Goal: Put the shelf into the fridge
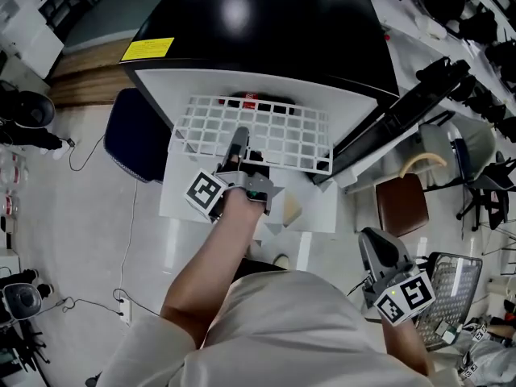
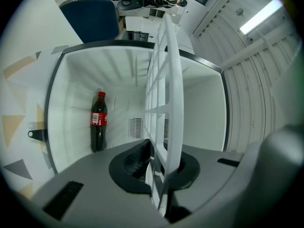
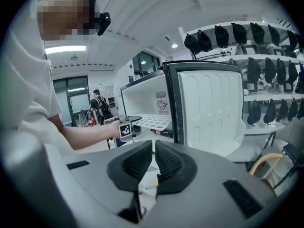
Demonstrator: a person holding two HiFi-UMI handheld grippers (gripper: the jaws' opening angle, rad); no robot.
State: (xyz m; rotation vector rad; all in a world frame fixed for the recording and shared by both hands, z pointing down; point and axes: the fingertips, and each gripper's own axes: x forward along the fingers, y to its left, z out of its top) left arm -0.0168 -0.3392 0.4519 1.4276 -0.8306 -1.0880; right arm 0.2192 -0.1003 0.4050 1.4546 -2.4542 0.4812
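Fingers (image 2: 133,163) of the left gripper (image 2: 159,167) were clenched on the near edge of the white wire shelf (image 2: 168,89), which lay flat, its far part inside the fridge (image 1: 258,31) and its near part jutting out of the opening. Below the shelf, at the back of the fridge floor and clear of the wire, a cola bottle (image 2: 99,122) lay on its side. The fridge door (image 1: 403,111) stood open at the fridge's right, close to the shelf's right corner. A blue chair (image 1: 137,135) sat just left of the fridge, and a brown stool (image 1: 401,204) beyond the door. The right gripper (image 3: 153,163) hung well to the right of the fridge, short of the door, its fingers (image 3: 137,163) pressed together on nothing.
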